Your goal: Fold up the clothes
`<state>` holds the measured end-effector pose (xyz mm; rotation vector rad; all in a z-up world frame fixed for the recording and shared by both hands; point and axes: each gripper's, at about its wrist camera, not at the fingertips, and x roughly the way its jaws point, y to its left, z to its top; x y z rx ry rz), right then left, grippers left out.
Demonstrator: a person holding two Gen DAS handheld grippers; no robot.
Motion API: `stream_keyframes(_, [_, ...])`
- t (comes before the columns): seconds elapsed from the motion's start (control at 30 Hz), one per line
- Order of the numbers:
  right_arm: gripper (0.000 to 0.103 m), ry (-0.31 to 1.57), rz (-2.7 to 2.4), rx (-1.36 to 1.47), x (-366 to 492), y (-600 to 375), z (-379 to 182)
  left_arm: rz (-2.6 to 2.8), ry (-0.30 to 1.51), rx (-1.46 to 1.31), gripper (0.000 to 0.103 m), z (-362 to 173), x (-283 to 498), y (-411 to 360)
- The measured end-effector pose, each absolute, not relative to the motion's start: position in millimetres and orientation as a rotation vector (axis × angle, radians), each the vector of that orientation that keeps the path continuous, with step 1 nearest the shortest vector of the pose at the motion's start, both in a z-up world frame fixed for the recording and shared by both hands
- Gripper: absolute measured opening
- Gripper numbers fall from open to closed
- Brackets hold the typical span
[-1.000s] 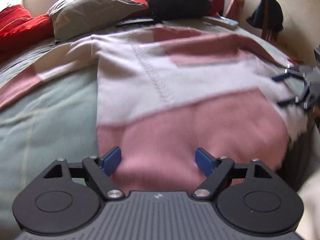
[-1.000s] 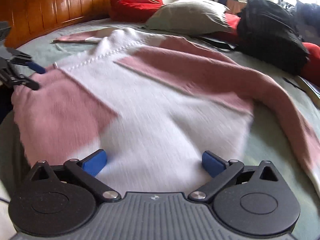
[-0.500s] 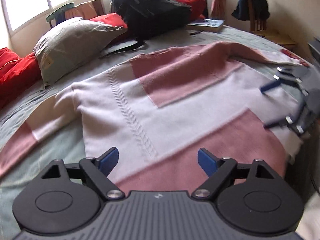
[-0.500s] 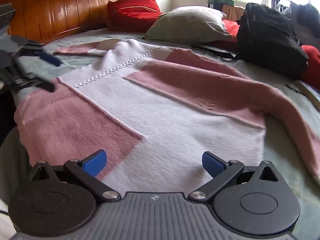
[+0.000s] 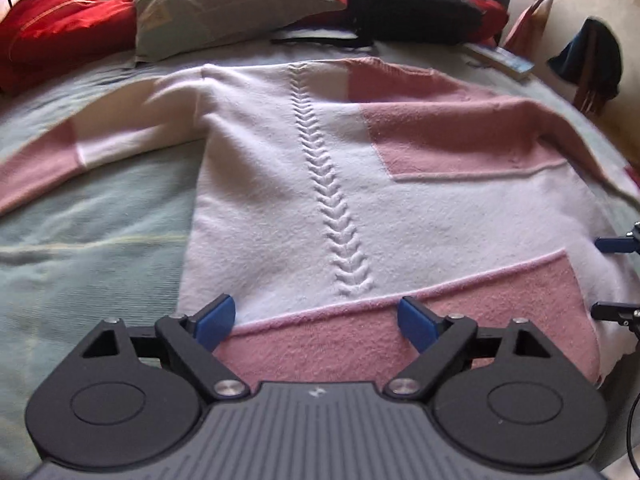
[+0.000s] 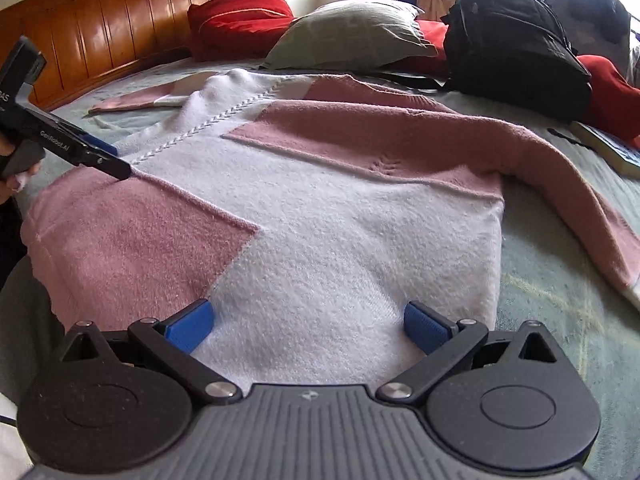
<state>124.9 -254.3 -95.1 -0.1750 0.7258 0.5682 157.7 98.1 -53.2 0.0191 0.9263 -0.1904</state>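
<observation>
A pink and white knitted sweater (image 5: pixel 304 208) lies spread flat on the bed, front up, sleeves out to both sides. My left gripper (image 5: pixel 316 320) hovers open over the pink hem panel, with nothing between its blue pads (image 5: pixel 216 320). My right gripper (image 6: pixel 307 326) stands open above the white lower corner of the sweater (image 6: pixel 320 220), also holding nothing. Each gripper shows in the other's view: the right gripper (image 5: pixel 618 280) at the far right edge, the left gripper (image 6: pixel 100 156) at the left over the hem, held by a hand.
A grey-green pillow (image 6: pixel 348 36) and red cushions (image 6: pixel 240 20) lie at the head of the bed, by a wooden headboard (image 6: pixel 100 36). A black backpack (image 6: pixel 516 32) and a book (image 6: pixel 608 148) sit beyond the sweater's right sleeve. Pale green bedspread (image 5: pixel 92 248) shows beside the sweater.
The left wrist view has shifted sideways, so the sweater's braid now runs up mid-frame and the right gripper sits at the frame edge. In the right view the left gripper has edged in over the hem.
</observation>
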Motion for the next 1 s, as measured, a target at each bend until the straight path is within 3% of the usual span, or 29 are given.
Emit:
stream_keyframes(0.2, [0.103, 0.722, 0.546, -0.165, 123, -252, -97, -0.271, 0.841, -0.035, 0.093, -12, 205, 68])
stream_keyframes(0.4, [0.103, 0.753, 0.508, -0.144, 128, -249, -93, -0.252, 0.861, -0.056, 0.093, -47, 284, 56])
stream_keyframes(0.53, [0.103, 0.786, 0.466, -0.149, 130, -245, -89, -0.193, 0.894, -0.094, 0.094, -85, 305, 75])
stream_keyframes(0.63, [0.103, 0.827, 0.412, -0.147, 139, -243, -79, -0.172, 0.876, -0.064, 0.094, -79, 305, 79])
stream_keyframes(1.0, [0.103, 0.803, 0.175, -0.069, 283, -209, -2, -0.253, 0.859, 0.054, 0.097, -79, 299, 69])
